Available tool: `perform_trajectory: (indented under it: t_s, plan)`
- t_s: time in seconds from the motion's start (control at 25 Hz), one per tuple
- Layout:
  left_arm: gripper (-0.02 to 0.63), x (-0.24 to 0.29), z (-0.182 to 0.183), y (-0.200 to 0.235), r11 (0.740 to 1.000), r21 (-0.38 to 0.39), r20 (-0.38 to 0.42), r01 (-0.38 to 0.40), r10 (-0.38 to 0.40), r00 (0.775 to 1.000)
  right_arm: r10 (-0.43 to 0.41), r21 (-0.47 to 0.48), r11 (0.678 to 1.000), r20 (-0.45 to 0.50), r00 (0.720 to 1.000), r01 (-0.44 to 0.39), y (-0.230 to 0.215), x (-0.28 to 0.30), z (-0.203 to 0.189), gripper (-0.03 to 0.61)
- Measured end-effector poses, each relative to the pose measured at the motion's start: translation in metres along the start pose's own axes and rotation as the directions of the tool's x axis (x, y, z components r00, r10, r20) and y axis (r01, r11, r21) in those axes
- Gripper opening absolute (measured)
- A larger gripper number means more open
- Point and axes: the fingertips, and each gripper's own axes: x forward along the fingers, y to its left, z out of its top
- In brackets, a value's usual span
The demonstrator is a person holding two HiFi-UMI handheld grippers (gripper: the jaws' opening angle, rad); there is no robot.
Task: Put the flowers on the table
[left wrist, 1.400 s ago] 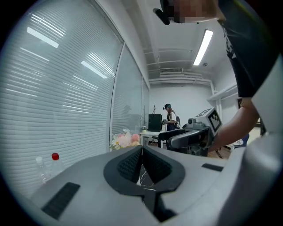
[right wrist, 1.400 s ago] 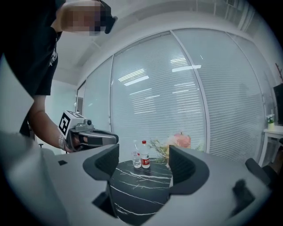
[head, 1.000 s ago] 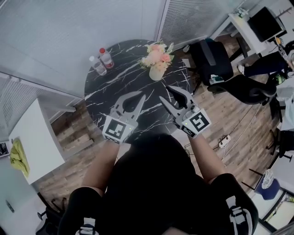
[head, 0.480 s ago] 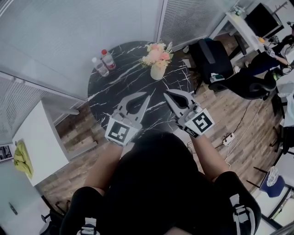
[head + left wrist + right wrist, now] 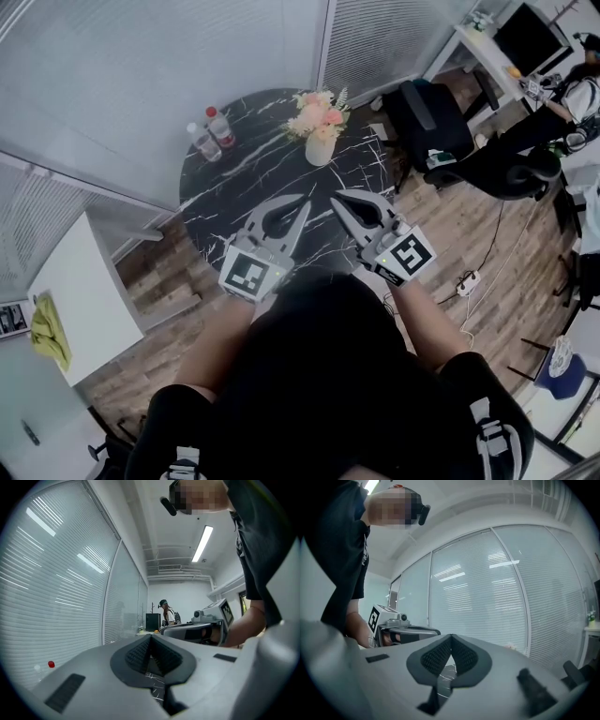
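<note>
Right gripper (image 5: 335, 199): the jaws, apart a second ago, now meet tip to tip with nothing between them. Left gripper (image 5: 305, 201): slightly nearer the right one, over the table (image 5: 234, 183). Upper right: a person (image 5: 574, 94) in white comes into view.

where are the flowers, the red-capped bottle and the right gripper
flowers (image 5: 317, 114), head view, on the pink blooms
red-capped bottle (image 5: 221, 129), head view, on its clear body
right gripper (image 5: 336, 201), head view, at its closed jaw tips
</note>
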Motion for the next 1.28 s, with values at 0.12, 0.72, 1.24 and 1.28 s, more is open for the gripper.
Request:
perform_trajectory:
  t_s: [0.12, 0.72, 1.24, 1.28]
  plan:
    - [0.012, -0.001, -0.001, 0.000, 1.000, 0.002, -0.001, 0.004, -0.004, 1.000, 0.001, -0.003, 1.000, -0.013, 1.000, -0.001, -0.001, -0.003, -0.005, 0.020]
    - [0.012, 0.000, -0.001, -0.003, 1.000, -0.002, -0.012, 0.011, -0.011, 1.000, 0.004, 0.013, 1.000, -0.016, 1.000, -0.004, -0.001, -0.006, -0.009, 0.020]
    - [0.012, -0.001, -0.004, 0.000, 1.000, -0.008, -0.015, -0.001, 0.001, 1.000, 0.011, 0.012, 1.000, -0.028, 1.000, -0.011, -0.001, -0.004, -0.013, 0.020]
    - [0.012, -0.001, -0.005, 0.000, 1.000, -0.014, -0.017, -0.002, 0.001, 1.000, 0.012, 0.011, 1.000, -0.028, 1.000, -0.011, -0.001, -0.004, -0.013, 0.020]
